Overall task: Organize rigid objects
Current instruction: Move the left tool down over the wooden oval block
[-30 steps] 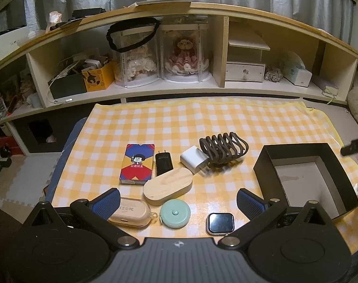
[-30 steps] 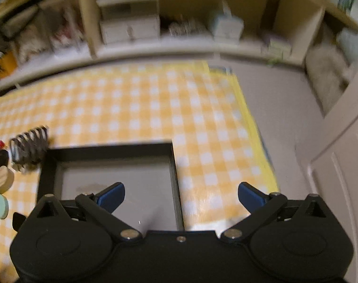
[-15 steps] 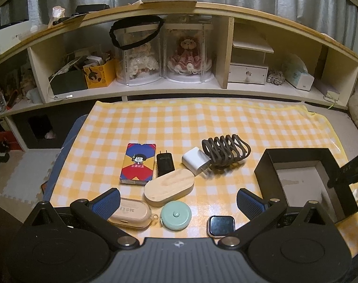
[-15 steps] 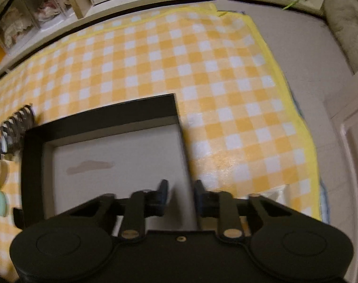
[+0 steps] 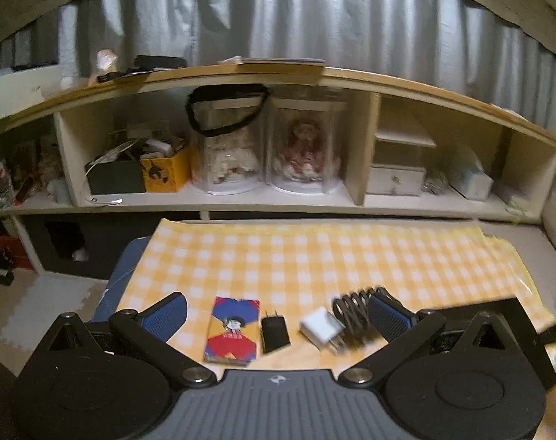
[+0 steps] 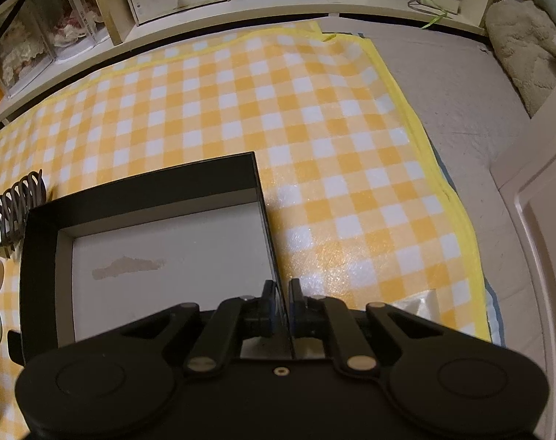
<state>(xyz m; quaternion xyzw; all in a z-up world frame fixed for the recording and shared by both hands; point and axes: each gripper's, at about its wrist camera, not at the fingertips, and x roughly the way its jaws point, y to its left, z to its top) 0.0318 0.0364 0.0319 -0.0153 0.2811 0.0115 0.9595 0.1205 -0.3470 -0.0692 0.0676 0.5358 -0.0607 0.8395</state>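
Black box: we see it open-topped on the checked cloth, its pale floor bare but for a scuffed patch; it sits toward the cloth's right end, with the right wall running between the right gripper's pads.
Checked cloth: we find a yellow-and-white sheet spread flat under the box and all the small objects.
Shelf unit: we note a long wooden shelf behind the cloth, holding two clear doll cases and a small drawer box.
Right gripper: we see its jaws drawn together and clamped on the thin right wall of the black box, near the box's front corner.
Left gripper: we see its blue pads standing wide apart above the near edge of the cloth, with nothing pressed between them.
Patterned card box: we find it lying flat between the left gripper's pads, well left of the black box.
Coiled hair clip: we see dark loops just left of the black box, partly behind the left gripper's right pad.
White charger: we note it touching or just beside the hair clip; blur hides which.
Black charger: we see it between the card box and the white charger.
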